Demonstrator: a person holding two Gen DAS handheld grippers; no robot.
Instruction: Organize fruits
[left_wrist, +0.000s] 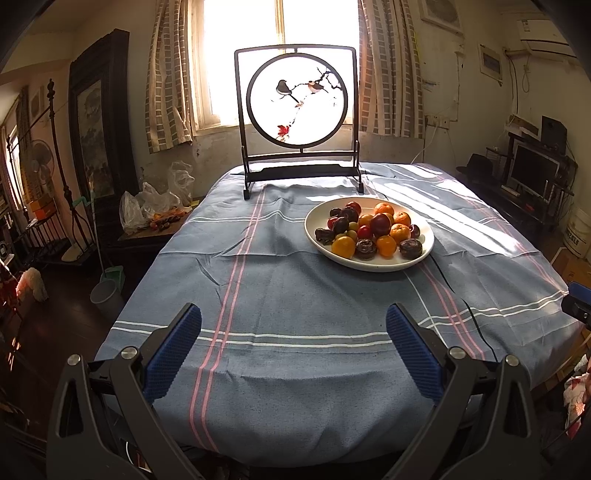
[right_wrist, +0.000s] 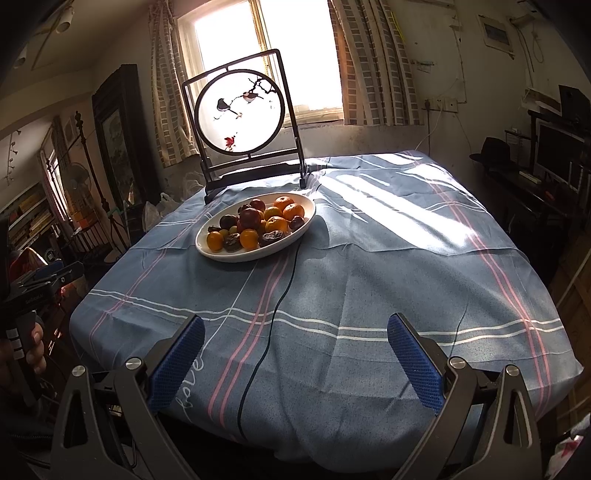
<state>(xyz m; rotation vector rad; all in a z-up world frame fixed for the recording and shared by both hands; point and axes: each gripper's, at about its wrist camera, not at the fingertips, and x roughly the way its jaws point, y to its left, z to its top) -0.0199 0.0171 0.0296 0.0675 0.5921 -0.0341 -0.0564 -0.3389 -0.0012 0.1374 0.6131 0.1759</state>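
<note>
The fruits (left_wrist: 373, 232) sit piled on a white plate (left_wrist: 424, 251) on the blue striped tablecloth (left_wrist: 295, 295), just in front of a round bird picture in a dark stand (left_wrist: 297, 98). The left gripper (left_wrist: 293, 350) and the right gripper (right_wrist: 295, 354) both hang over the near edge of the table with their blue fingers wide apart, holding nothing. White thread on the cloth spells "love" (right_wrist: 192, 384).

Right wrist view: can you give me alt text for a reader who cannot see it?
A white oval plate heaped with oranges and dark red fruit sits on a table under a blue striped cloth, before a framed bird screen and a bright window. The open right gripper hovers empty at the near edge.
</note>
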